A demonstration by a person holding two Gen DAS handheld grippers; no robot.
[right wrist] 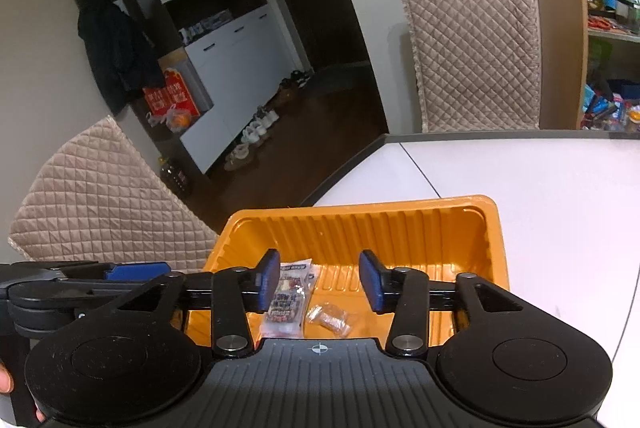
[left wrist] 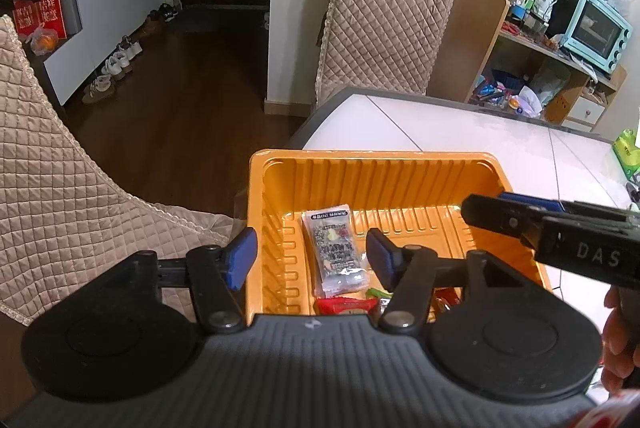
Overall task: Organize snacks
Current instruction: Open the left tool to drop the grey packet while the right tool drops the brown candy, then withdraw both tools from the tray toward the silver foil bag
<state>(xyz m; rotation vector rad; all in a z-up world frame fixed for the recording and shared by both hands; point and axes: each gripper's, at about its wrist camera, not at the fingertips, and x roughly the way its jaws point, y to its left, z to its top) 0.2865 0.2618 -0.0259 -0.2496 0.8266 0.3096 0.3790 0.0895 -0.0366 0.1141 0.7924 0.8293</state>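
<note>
An orange plastic tray sits at the corner of the white table; it also shows in the right wrist view. In it lie a clear snack packet with dark print, also seen in the right wrist view, a red packet, a green-edged packet and a small clear-wrapped snack. My left gripper is open and empty above the tray's near left side. My right gripper is open and empty above the tray; it also reaches in from the right in the left wrist view.
Quilted beige chairs stand at the left and behind the table. A shelf with a blue toaster oven and clutter stands at the back right. A green item lies at the table's right edge. Dark wood floor lies to the left.
</note>
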